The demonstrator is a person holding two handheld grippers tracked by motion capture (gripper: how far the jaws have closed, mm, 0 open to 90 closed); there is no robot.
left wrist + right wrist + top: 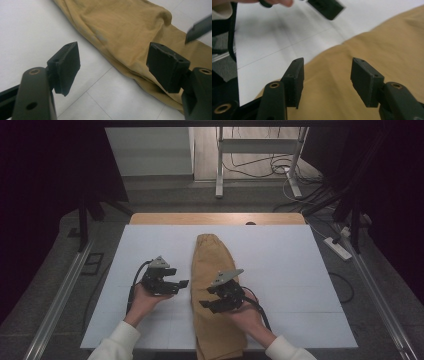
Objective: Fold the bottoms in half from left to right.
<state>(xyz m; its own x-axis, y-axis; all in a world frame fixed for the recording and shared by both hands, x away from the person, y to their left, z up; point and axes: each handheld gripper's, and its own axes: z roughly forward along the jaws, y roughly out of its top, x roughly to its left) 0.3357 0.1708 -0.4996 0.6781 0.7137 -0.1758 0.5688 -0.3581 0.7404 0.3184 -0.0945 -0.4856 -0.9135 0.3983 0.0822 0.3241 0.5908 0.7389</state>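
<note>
A mustard-yellow garment (215,290), folded into a long narrow strip, lies lengthwise down the middle of a white sheet (290,270) that covers the table. Its near end hangs over the table's front edge, and its far end is rounded and slightly bunched. What kind of garment it is cannot be told.

The right gripper (212,306) hovers over the near half of the cloth, toward its left edge, jaws pointing left. In the right gripper view (325,82) the jaws stand wide apart with nothing between them; yellow fabric (387,50) lies below and ahead, and the cloth's edge runs diagonally just beyond the jaw tips. The pictures do not show whether the jaws touch the cloth.

The left gripper (181,284) is held just left of the garment, over bare white sheet, jaws pointing right toward the cloth's edge. In the left gripper view (112,65) its jaws are also spread wide and empty, with the cloth's folded edge (130,42) crossing ahead of them and passing under the right jaw.

Each gripper is held in a hand with a white sleeve (117,342) at the wrist.

A strip of bare wooden tabletop (215,218) shows beyond the sheet.
</note>
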